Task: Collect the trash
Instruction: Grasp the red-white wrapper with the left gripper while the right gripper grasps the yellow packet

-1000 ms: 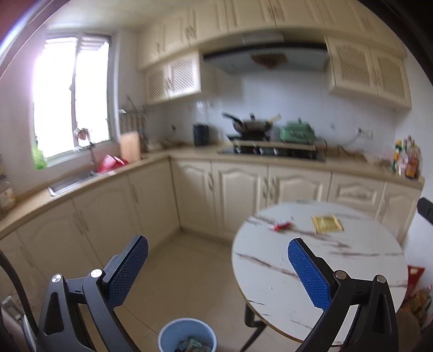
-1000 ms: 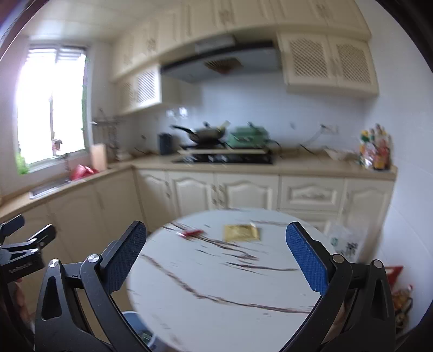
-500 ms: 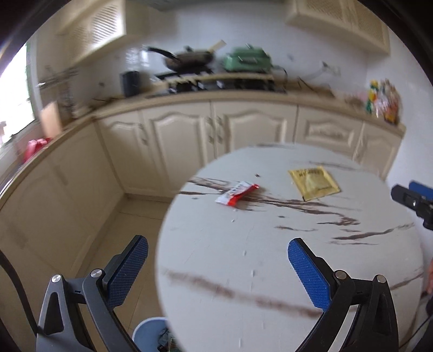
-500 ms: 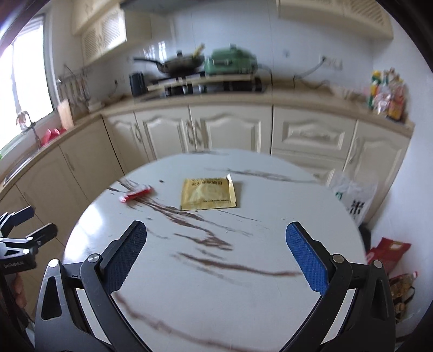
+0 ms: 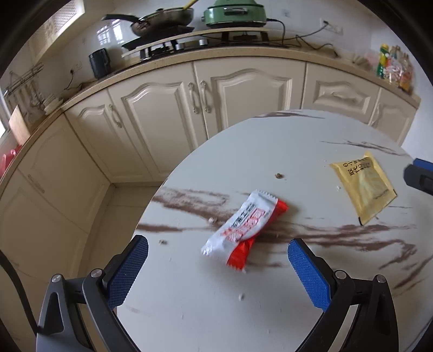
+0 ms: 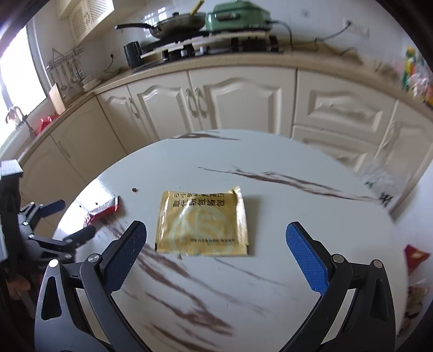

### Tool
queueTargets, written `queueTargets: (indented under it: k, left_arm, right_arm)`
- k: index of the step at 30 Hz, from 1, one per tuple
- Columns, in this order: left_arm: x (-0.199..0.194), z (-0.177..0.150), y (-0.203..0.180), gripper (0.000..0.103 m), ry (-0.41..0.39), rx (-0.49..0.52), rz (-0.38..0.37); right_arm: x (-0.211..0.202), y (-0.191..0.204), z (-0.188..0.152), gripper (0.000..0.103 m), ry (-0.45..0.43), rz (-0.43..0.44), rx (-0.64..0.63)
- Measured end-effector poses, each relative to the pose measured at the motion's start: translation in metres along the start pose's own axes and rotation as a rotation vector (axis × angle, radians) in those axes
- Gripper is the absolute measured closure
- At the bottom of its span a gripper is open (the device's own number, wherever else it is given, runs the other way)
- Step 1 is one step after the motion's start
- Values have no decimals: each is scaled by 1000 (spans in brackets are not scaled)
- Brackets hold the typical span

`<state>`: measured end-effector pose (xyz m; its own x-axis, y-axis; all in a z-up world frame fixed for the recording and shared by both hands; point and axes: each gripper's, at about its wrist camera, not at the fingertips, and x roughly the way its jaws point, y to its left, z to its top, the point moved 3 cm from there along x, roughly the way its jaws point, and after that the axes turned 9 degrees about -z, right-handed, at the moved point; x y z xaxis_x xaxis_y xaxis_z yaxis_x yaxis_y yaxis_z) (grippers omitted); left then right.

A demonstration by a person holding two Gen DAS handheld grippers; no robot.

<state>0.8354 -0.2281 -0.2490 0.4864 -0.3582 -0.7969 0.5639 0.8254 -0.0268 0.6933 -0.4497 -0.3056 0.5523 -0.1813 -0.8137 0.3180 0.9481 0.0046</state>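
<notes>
Wrappers [image 5: 245, 228] loose on table [image 5: 243, 311]

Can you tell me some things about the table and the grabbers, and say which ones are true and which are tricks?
1. The red and white snack wrapper lies on the round white marble table. True.
2. The left gripper is shut on that wrapper. False: its jaws are wide open and hold nothing.
3. The flat yellow packet sits in front of the open right gripper. True.
4. The yellow packet lies on top of the red and white wrapper. False: they lie apart on the table.
5. A green lidded pot stands on the table. False: it is on the kitchen counter.
</notes>
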Motion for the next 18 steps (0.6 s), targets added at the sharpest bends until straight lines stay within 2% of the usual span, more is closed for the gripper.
queueTargets:
  k: [3, 5, 8, 9, 10, 11, 12, 14, 18]
  left_arm:
    - [10, 13, 6, 6, 11, 19, 5]
    - [17, 23, 10, 16, 18, 35, -36]
    - [18, 28, 12, 42, -1, 24, -116]
    - [18, 31, 15, 60, 0, 14, -158]
    - [16, 31, 15, 70, -1, 16, -187]
    - [14, 27, 16, 72, -1, 28, -185]
    - [9, 19, 14, 80, -4, 44, -182]
    - [4, 15, 20, 87, -7, 60, -170]
    - [-6, -1, 15, 94, -17, 24, -209]
  right_arm:
    - [16, 0, 5, 0, 16, 2, -1]
    - [24, 1, 5, 0, 27, 2, -7]
    - [37, 5, 5, 0, 50, -17, -35]
    - [41, 7, 3, 0, 59, -28, -50]
    - [44, 10, 3, 0, 65, -34, -63]
    - [47, 13, 2, 0, 71, -41, -79]
    - [50, 17, 0, 0, 70, -55, -104]
    - [56, 22, 1, 0, 75, -63, -126]
    - [65, 32, 2, 0, 97, -7, -121]
